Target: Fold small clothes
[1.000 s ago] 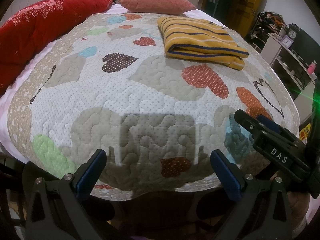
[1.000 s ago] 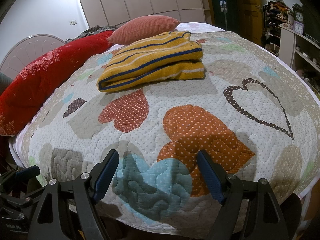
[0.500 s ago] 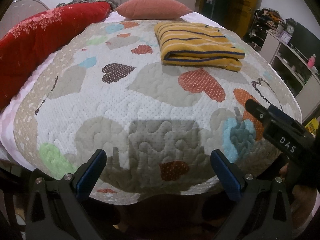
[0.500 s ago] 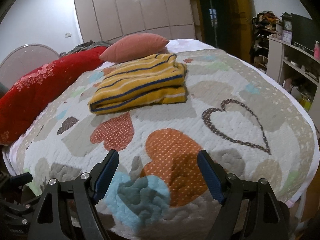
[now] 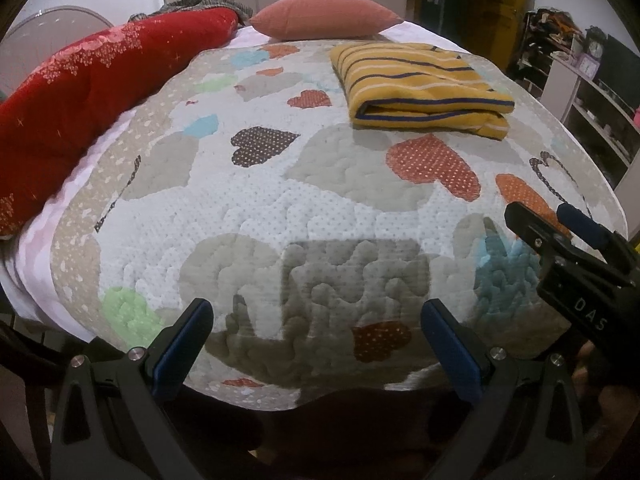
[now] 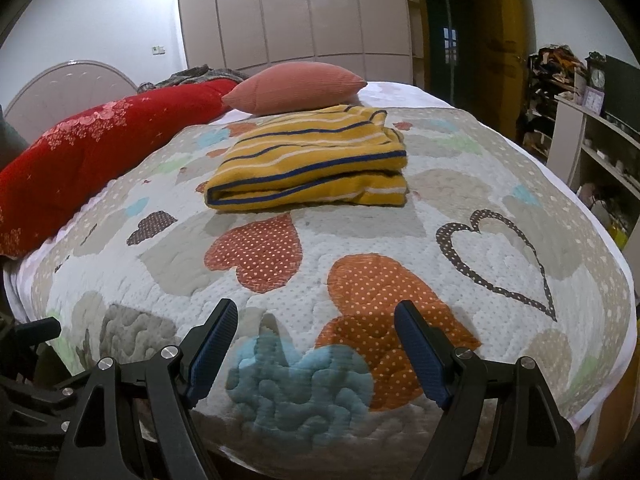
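Wardrobe (image 6: 292, 12) only in right view

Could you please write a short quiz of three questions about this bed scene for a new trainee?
1. True or false: the yellow striped garment lies folded on the heart quilt.
2. What lies just behind the garment? A) a pink pillow B) a basket C) a book
3. Fill in: the jaws of the left gripper and right gripper are both ____.

Key: 1 true; 2 A; 3 open, holding nothing.
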The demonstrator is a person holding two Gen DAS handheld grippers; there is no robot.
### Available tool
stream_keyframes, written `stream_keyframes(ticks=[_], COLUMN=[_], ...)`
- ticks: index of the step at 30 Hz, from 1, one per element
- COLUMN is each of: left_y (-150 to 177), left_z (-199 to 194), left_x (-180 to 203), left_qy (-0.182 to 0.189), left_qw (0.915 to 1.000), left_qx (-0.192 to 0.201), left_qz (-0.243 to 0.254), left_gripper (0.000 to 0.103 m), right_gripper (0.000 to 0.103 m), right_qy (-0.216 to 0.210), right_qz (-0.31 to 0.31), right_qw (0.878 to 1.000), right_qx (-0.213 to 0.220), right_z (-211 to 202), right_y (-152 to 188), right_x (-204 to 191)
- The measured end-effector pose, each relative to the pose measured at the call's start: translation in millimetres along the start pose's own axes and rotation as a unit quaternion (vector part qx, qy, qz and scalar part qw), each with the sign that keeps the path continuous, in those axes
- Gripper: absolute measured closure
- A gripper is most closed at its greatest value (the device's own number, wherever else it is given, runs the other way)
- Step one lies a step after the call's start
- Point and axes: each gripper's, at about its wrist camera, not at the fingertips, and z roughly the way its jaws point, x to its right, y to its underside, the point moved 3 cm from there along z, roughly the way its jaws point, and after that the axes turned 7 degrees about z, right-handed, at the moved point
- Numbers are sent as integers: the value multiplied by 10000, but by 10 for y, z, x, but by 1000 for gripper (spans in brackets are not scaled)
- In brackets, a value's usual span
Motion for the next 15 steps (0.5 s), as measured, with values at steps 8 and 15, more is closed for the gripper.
stream_keyframes(ticks=[8, 15], left_y=[8, 10], left_z=[15, 8], left_x=[9, 37], left_qy=[14, -14], left_qw=[10000, 9999], left_qx=[-36, 13], left_qz=[25, 117], left_gripper=[0, 0], right_gripper=[18, 18], right_qy=[-4, 0], right_qz=[-7, -10], right_qw=[10000, 10000], right_qx=[-3, -4], right_z=[3, 4], right_y=[2, 6], right_x=[-7, -10])
